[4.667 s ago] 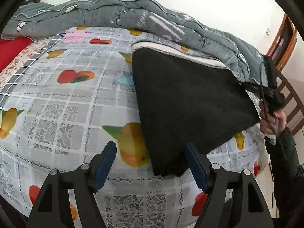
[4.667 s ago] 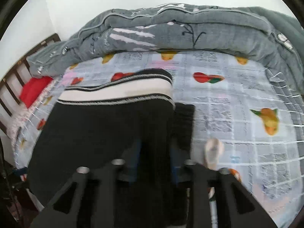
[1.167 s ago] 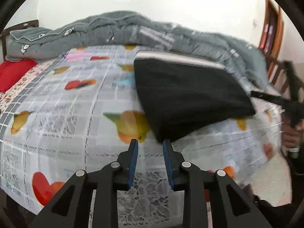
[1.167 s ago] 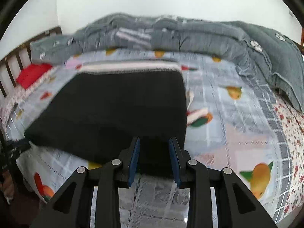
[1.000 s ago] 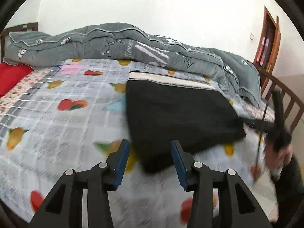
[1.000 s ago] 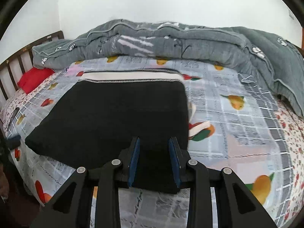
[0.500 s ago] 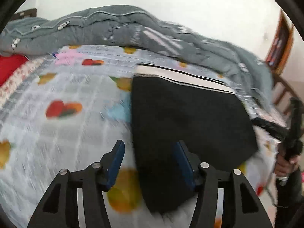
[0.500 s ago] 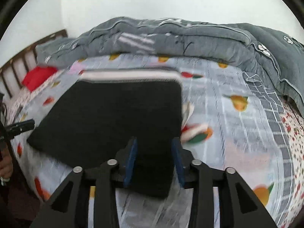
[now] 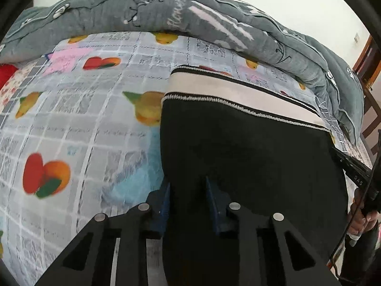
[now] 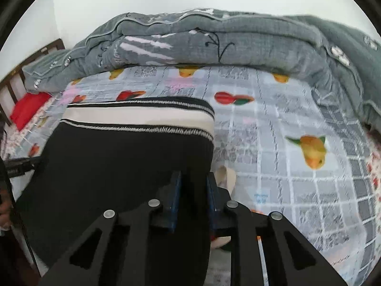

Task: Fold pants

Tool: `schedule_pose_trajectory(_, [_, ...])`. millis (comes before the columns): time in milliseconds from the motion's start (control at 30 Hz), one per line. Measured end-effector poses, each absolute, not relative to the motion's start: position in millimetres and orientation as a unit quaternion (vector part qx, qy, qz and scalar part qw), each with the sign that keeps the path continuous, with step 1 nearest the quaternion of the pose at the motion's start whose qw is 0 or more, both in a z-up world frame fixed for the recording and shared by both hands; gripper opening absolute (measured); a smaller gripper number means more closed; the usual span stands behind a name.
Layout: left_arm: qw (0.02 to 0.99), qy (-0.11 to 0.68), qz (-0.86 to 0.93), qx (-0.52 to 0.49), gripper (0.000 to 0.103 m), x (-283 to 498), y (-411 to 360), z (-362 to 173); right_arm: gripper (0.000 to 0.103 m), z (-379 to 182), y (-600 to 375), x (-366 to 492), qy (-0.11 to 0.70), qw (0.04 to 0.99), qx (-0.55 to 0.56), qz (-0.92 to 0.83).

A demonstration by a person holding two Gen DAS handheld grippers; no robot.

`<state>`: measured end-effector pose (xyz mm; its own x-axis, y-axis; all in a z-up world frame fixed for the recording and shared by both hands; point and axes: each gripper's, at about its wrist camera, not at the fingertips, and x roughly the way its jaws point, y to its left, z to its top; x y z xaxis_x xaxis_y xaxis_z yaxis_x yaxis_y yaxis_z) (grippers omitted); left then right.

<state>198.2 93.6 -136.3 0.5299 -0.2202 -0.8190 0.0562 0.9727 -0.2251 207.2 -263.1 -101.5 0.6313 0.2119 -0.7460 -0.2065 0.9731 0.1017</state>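
Covering most of both views, the bed (image 9: 71, 124) wears a grey checked sheet printed with fruit, and a rumpled grey quilt (image 9: 166, 14) is heaped along its far side. The sheet's print is smeared by blur in the right wrist view, so its finer pattern is hard to read there.

The pants (image 9: 250, 147) lie on the bed as a broad black folded slab, the cream waistband (image 9: 238, 93) with dark stitched edges turned toward the quilt. The near edge of the pants runs under both cameras and is cut off by the gripper bodies, so how many layers are stacked there cannot be told. A pale scrap of fabric (image 10: 227, 175) pokes out beside the right edge of the pants (what it belongs to is unclear).

The left gripper (image 9: 188, 190) is clamped on the near left part of the pants, black cloth filling the narrow gap between its blue pads. The right gripper (image 10: 193, 186) pinches the near right part of the pants in the same way, its fingers close together with dark cloth between them.

A red pillow (image 10: 26, 107) shows at the bed's far left corner, half cropped.
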Motion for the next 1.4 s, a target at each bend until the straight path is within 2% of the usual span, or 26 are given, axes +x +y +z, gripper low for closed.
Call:
schedule_pose_trajectory(400, [0.878,0.472,-0.057,-0.058,0.025,259,89,-136,0.016,-107,-256,255,0.412,0.906,0.009,0.097])
schedule_pose_trajectory(500, [0.877,0.475,-0.045,-0.051,0.033,261,89,-135,0.019,-107,-256,265,0.412,0.906,0.018,0.091])
schedule_pose_trajectory(567, [0.88,0.472,-0.031,-0.036,0.047,249,88,-133,0.019,-105,-256,263,0.412,0.907,0.017,0.088])
schedule_pose_trajectory(600, [0.88,0.472,-0.032,-0.035,0.048,244,89,-132,0.019,-103,-257,258,0.414,0.906,0.018,0.086])
schedule_pose_trajectory(933, [0.893,0.45,0.013,-0.027,0.053,125,81,-119,0.02,-96,-269,148,0.411,0.908,0.011,0.081])
schedule_pose_trajectory(1033, [0.881,0.471,-0.025,-0.031,0.053,95,64,-117,0.02,-96,-265,118,0.424,0.9,0.0,0.097])
schedule_pose_trajectory(1167, [0.89,0.456,-0.011,-0.016,0.054,67,46,-92,0.02,-72,-269,87,0.402,0.91,0.022,0.098])
schedule_pose_trajectory(1200, [0.891,0.454,-0.011,-0.022,0.054,63,44,-85,0.022,-61,-270,79,0.394,0.913,0.036,0.097])
schedule_pose_trajectory(1233, [0.893,0.449,-0.013,-0.03,0.054,58,40,-76,0.03,-53,-271,75,0.389,0.915,0.043,0.098])
schedule_pose_trajectory(1300, [0.9,0.434,-0.014,-0.035,0.063,50,35,-58,0.042,-37,-270,66,0.378,0.919,0.046,0.1])
schedule_pose_trajectory(1400, [0.919,0.395,-0.001,-0.018,0.078,33,25,-32,0.048,-13,-271,53,0.364,0.927,0.034,0.079])
